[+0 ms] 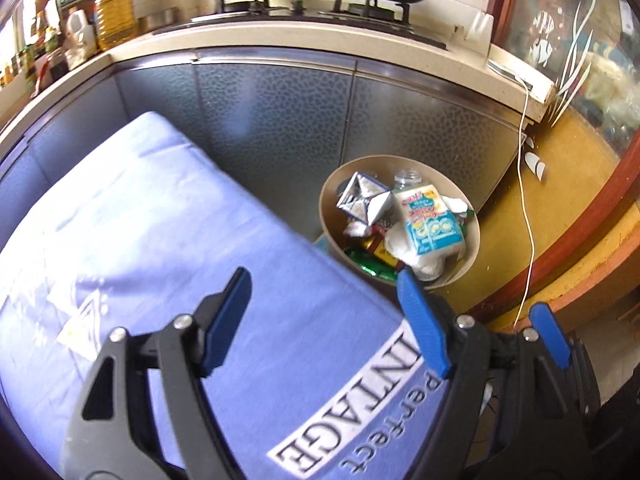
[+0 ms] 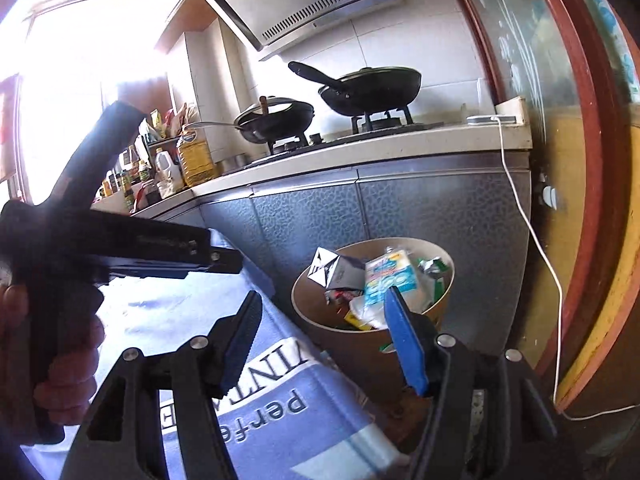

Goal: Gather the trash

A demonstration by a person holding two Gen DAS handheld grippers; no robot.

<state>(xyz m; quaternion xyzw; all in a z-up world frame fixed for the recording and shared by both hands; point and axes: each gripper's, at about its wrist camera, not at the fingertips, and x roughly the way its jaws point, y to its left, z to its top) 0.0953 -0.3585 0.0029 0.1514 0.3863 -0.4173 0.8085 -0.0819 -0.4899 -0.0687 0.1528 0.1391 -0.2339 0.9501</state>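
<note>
My left gripper [image 1: 324, 320] and right gripper [image 2: 324, 336] both hang spread and empty over the blue cloth [image 1: 160, 220]; the trash, apparently cartons and wrappers, fills the bin [image 1: 474, 236] beside it.

A bin [image 1: 400, 216] holding trash [image 1: 432, 220] stands before the cabinet [image 1: 280, 120].

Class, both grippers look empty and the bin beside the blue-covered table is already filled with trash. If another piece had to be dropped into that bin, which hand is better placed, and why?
Probably the right. The right gripper points toward the bin, its right finger overlapping the rim. The left gripper hangs over the blue cloth.
</note>
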